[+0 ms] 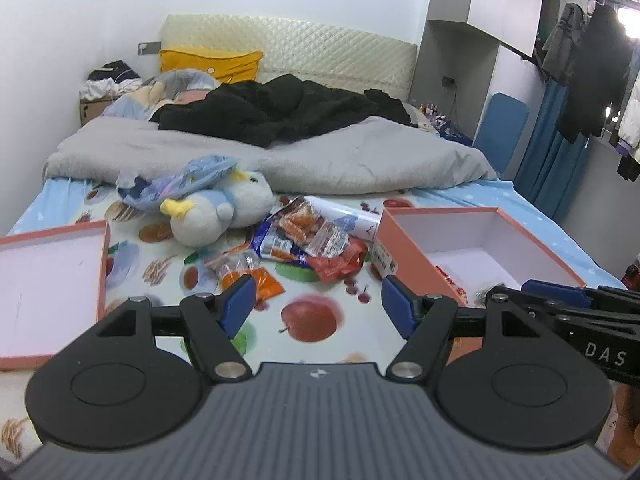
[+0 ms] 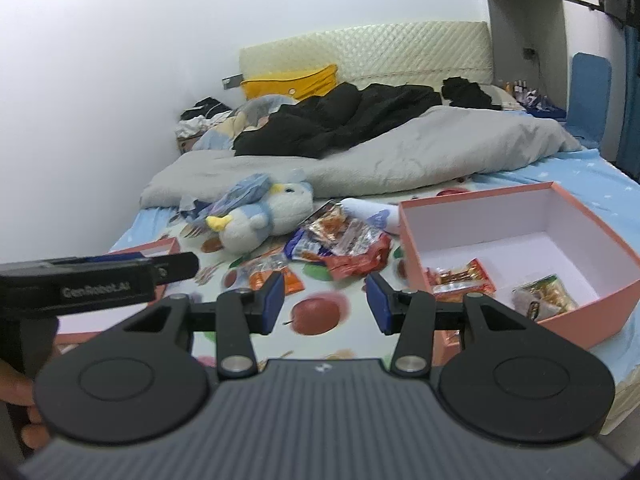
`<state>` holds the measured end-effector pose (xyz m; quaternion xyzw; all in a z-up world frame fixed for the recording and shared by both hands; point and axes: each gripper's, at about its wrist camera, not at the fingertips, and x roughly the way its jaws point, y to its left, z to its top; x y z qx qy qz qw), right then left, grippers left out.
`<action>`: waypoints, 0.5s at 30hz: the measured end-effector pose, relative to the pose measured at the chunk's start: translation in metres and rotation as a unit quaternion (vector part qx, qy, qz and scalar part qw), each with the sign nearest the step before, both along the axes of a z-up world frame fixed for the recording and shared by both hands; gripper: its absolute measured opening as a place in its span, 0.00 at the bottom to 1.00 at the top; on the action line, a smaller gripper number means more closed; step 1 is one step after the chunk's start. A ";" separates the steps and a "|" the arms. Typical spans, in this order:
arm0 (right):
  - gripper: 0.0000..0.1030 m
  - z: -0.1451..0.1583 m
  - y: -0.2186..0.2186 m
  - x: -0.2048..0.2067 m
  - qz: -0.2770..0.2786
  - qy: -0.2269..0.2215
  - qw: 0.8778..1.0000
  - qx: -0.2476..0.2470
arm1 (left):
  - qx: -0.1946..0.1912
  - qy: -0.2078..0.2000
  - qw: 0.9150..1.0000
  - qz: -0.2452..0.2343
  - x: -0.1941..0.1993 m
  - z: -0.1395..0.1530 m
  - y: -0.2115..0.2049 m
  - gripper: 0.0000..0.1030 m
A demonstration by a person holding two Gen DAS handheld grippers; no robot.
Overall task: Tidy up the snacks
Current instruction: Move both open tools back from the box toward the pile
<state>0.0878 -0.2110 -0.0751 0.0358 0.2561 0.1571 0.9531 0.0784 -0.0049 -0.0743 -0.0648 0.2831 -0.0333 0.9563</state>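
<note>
A heap of snack packets (image 1: 308, 240) (image 2: 340, 240) in orange, red and blue wrappers lies on the fruit-print sheet, ahead of both grippers. To its right stands an open pink box (image 1: 404, 248) (image 2: 520, 216). An orange packet (image 2: 460, 276) and a green-yellow one (image 2: 544, 292) lie inside it. My left gripper (image 1: 318, 306) hovers open above the sheet, short of the heap, with nothing between its blue pads. My right gripper (image 2: 326, 302) is open too and holds nothing, just left of the box's near corner. Each view shows the other gripper's fingers (image 1: 556, 292) (image 2: 176, 268) at its edge.
The pink box lid (image 1: 48, 280) (image 2: 160, 246) lies upturned at the left. A white-and-blue plush toy (image 1: 224, 212) (image 2: 264, 216) and a white tube (image 1: 344, 210) lie behind the heap. Farther back are a grey duvet (image 1: 280, 152) and black clothes (image 1: 280, 112).
</note>
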 end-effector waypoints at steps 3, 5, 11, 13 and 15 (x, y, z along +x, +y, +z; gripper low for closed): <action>0.47 -0.004 0.006 -0.005 0.005 0.006 1.000 -0.007 | -0.007 0.009 1.000 0.005 -0.003 -0.009 0.005 0.72; 0.47 -0.007 0.009 -0.009 0.007 0.010 1.000 -0.013 | -0.008 0.012 1.000 0.008 -0.007 -0.014 0.008 0.72; 0.47 -0.013 0.018 -0.021 0.020 0.012 0.999 -0.022 | -0.019 0.039 0.999 0.018 -0.024 -0.036 0.017 0.72; 0.47 -0.015 0.020 -0.025 0.024 0.012 0.999 -0.025 | -0.020 0.047 0.999 0.020 -0.028 -0.043 0.020 0.72; 0.47 -0.016 0.023 -0.026 0.027 0.011 0.999 -0.030 | -0.025 0.055 0.998 0.024 -0.029 -0.048 0.023 0.72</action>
